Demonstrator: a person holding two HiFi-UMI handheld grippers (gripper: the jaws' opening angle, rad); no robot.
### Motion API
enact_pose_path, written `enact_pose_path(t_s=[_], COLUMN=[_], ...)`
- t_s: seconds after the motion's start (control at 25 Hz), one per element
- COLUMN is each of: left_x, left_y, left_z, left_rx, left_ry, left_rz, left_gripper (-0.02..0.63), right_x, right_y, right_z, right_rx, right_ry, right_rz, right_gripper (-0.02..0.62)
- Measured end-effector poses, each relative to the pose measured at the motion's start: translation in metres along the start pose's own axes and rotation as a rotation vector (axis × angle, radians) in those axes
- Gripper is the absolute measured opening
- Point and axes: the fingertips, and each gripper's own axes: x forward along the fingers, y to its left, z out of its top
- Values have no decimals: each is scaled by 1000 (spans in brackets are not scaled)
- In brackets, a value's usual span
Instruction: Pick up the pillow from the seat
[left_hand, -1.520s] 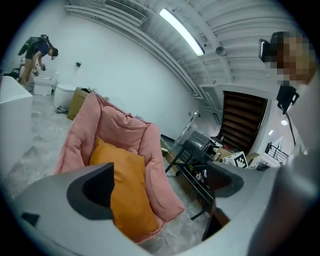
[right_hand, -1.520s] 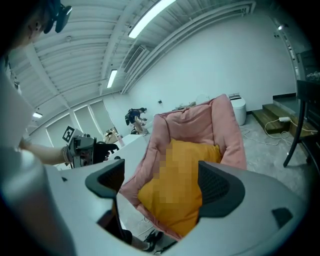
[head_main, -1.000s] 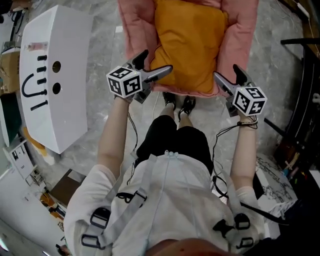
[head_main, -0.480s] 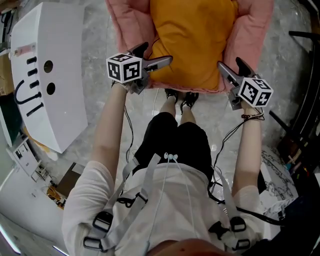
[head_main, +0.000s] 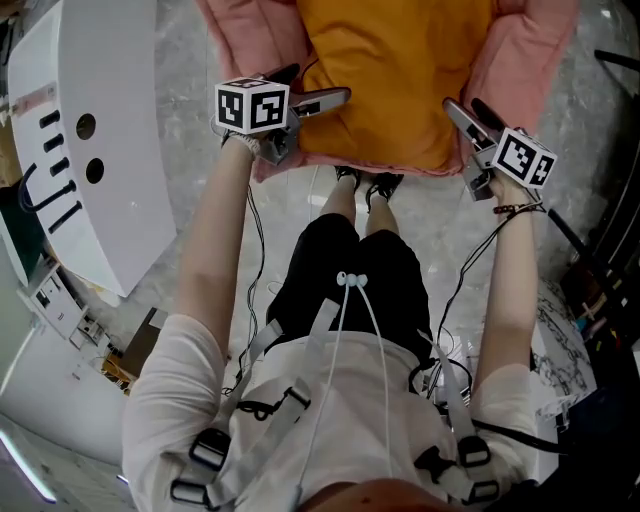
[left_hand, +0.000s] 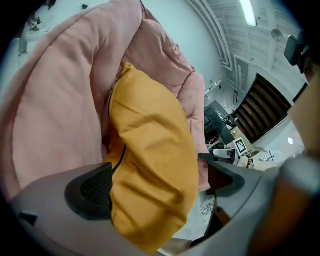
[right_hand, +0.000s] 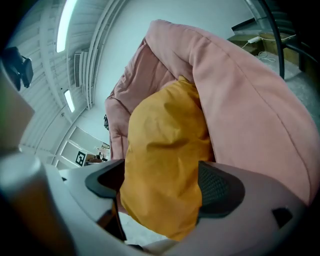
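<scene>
1. Because the orange pillow is soft, creased cloth over stuffing, I judge it light and floppy. It should sag from wherever it is held, and it cannot break.
2. It lies in the hollow of the pink padded seat at the far side of the scene. Its near edge hangs just over the seat's near edge, above the person's shoes.
3. Its two near corners are the parts to take, one per gripper, since thin folded cloth there fits between the jaws while the plump middle would not.
4. The left gripper has its jaws spread around the near-left corner. In the left gripper view one pad touches the cloth and the other jaw stands a little clear of it.
5. The right gripper also has its jaws spread wide, around the near-right corner. The cloth fills the gap and meets both pads, but I see no squeeze in it.
6. A deep bite matters, as smooth cloth pinched only at its edge could slide out during the lift.
</scene>
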Motion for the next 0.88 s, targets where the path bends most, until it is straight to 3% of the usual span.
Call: enact_pose_path(t_s=[0.12,0.44,0.88], left_x=[15,45,73], left_y=[14,31,47], left_z=[-4,-9,-25], left_rx=[-12,-55,-49], left_ry=[39,127,278], left_rz=[-5,-27,43], left_gripper=[578,589,589], right_x=[14,46,79], right_y=[-17,-40,-52], right_z=[0,0,-21], right_rx=[40,163,114], right_ry=[-2,15,268], right_rz=[-27,3,30], right_gripper=[436,449,474])
